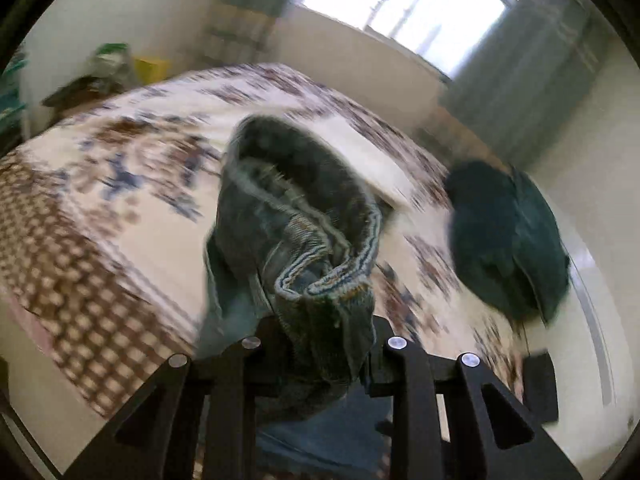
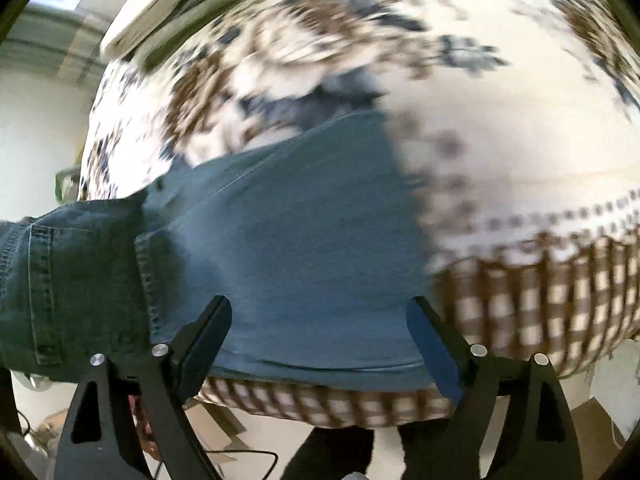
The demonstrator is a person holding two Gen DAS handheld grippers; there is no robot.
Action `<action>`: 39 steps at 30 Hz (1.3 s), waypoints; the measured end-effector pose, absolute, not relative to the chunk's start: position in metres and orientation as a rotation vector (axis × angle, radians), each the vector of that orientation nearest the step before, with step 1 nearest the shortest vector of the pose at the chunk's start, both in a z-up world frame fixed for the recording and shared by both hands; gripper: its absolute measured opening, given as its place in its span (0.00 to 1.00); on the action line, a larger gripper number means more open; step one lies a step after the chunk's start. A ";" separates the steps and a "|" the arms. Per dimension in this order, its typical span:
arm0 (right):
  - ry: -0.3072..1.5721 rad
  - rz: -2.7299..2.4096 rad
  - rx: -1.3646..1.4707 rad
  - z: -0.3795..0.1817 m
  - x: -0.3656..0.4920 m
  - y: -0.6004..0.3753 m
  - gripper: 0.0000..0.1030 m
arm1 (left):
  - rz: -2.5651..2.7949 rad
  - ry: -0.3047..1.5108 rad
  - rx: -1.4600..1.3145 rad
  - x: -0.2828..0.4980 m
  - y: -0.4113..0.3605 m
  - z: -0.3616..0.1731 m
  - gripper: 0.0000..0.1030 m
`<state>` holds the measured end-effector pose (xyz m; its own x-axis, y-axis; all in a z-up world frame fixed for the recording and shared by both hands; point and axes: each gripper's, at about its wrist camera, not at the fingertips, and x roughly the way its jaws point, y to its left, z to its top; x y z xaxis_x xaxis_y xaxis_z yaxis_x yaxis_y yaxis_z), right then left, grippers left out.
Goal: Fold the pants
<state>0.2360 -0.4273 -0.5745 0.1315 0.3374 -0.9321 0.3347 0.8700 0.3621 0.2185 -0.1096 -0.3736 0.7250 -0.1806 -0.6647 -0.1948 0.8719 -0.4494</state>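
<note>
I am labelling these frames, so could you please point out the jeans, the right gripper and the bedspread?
jeans (image 2: 296, 240): right wrist view, on the flat blue denim panel.
right gripper (image 2: 320, 344): right wrist view, midway between its open fingertips.
bedspread (image 2: 500, 120): right wrist view, on a bare cream patch.

The left gripper is clamped on the jeans, whose hem stands bunched above the patterned bed. A dark green cloth lies at the bed's right edge.
</note>
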 end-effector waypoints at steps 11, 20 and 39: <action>1.443 -0.207 0.575 -0.581 0.192 -0.558 0.88 | -0.278 1.044 -0.282 0.227 -0.307 -0.468 0.22; 1.441 -0.283 0.596 -0.587 0.166 -0.613 0.88 | -0.184 1.218 -0.166 0.230 -0.354 -0.498 0.27; 1.463 0.126 0.926 -0.662 0.247 -0.560 0.93 | 0.040 1.250 -0.139 0.298 -0.187 -0.481 0.79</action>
